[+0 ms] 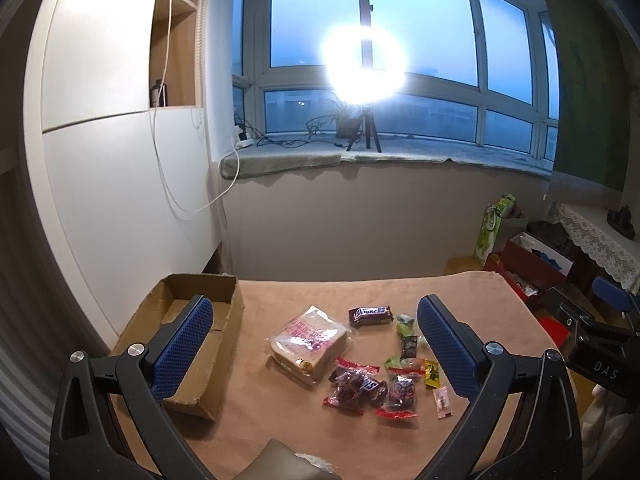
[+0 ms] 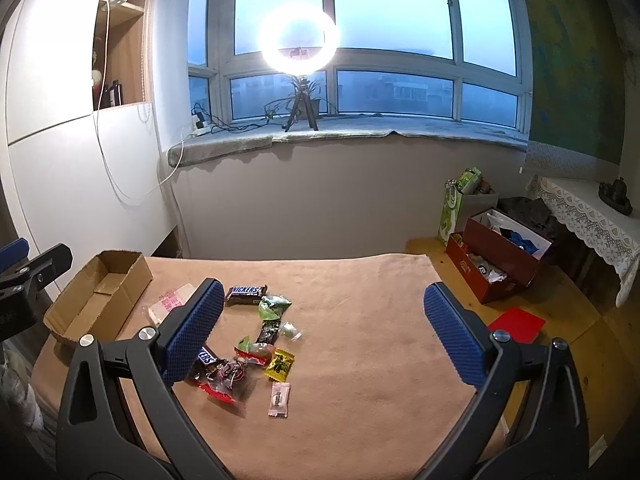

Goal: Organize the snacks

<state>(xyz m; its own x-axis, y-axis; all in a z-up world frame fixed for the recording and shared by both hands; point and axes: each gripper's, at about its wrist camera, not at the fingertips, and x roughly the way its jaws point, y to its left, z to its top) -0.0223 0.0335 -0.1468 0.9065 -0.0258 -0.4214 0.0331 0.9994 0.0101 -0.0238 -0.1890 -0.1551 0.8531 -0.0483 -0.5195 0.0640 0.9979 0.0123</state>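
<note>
One Snickers bar [image 1: 369, 314], long axis left-right.

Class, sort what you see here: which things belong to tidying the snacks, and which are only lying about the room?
Belong to the job:
cardboard box
Snickers bar
wrapped sandwich
red-ended candy packs
yellow sachet
pink sachet
left gripper, right gripper

Lying about:
ring light
potted plant
red boxes
green bag
</note>
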